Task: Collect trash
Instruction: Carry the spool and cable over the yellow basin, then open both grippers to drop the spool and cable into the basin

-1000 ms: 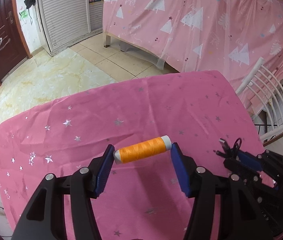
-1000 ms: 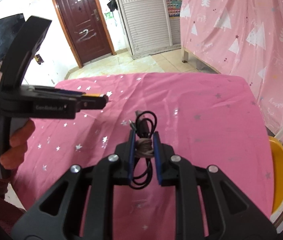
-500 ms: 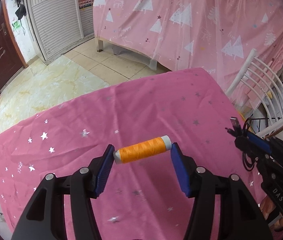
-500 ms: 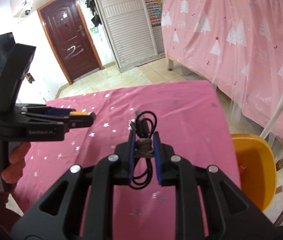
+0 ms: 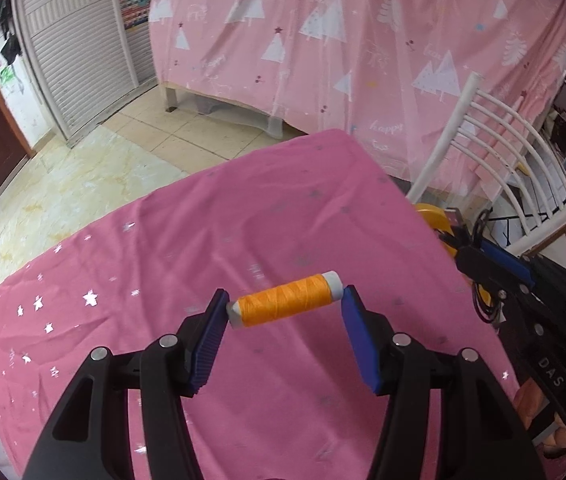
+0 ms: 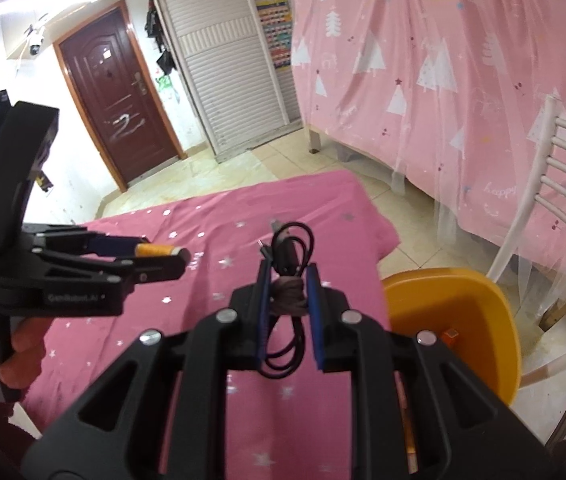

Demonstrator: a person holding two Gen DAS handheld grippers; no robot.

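My left gripper [image 5: 285,300] is shut on an orange thread spool [image 5: 285,300], held end to end above the pink starred tablecloth [image 5: 203,248]. In the right wrist view the left gripper [image 6: 163,254] shows at the left with the spool [image 6: 151,250]. My right gripper [image 6: 287,284] is shut on a coiled black cable [image 6: 289,280], held above the table's right edge beside an orange bin [image 6: 463,300]. The right gripper [image 5: 479,248] shows in the left wrist view at the right, with the bin [image 5: 431,216] behind it.
A white slatted chair [image 6: 555,184] stands right of the bin. A pink tree-print sheet [image 5: 363,40] hangs behind over a frame. A brown door [image 6: 119,92] and a white shutter cupboard [image 6: 227,60] stand at the back across tiled floor.
Both grippers have moved right along the table toward its right edge, each still holding its object. The orange bin and the chair have come into view.
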